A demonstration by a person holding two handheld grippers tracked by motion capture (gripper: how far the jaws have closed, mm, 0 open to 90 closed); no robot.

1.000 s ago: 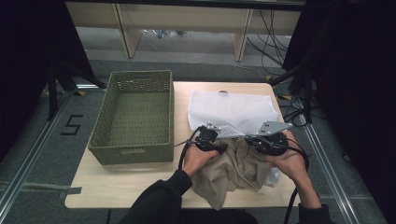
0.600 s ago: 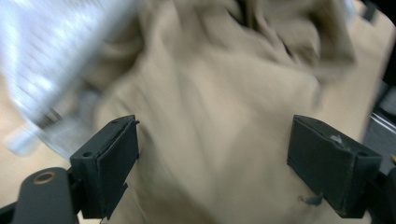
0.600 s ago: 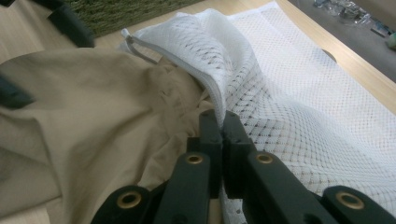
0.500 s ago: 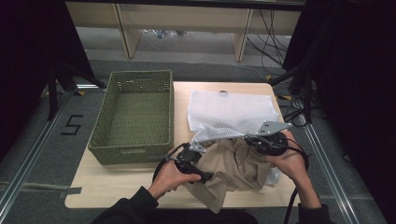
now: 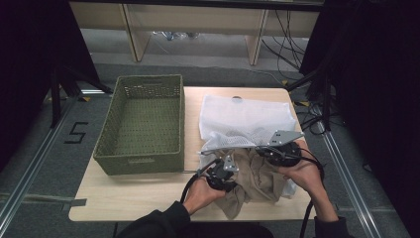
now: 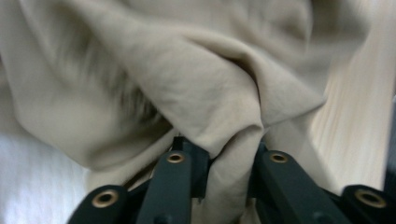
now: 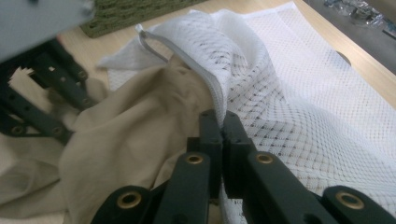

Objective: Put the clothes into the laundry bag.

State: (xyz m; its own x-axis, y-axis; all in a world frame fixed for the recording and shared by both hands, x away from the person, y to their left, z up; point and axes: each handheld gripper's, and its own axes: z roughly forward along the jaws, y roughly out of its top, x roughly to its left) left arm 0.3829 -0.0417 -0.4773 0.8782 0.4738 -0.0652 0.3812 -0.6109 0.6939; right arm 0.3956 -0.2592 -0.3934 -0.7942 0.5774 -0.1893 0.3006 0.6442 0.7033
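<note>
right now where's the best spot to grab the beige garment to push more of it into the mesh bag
Probably a raised fold of the beige garment near the mesh bag mouth, approached from the person's side, pushing away. The left gripper already pinches such a ridge, and the right gripper holds the zipper edge up.

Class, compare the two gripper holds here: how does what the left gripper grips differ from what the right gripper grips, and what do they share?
The left gripper pinches a bunched fold of the plain beige garment; the right gripper clamps the zipped edge of the white mesh bag. The garment is opaque and crumpled; the bag is netted and see-through, lying mostly flat on the table. Both grippers are shut on fabric, side by side.
</note>
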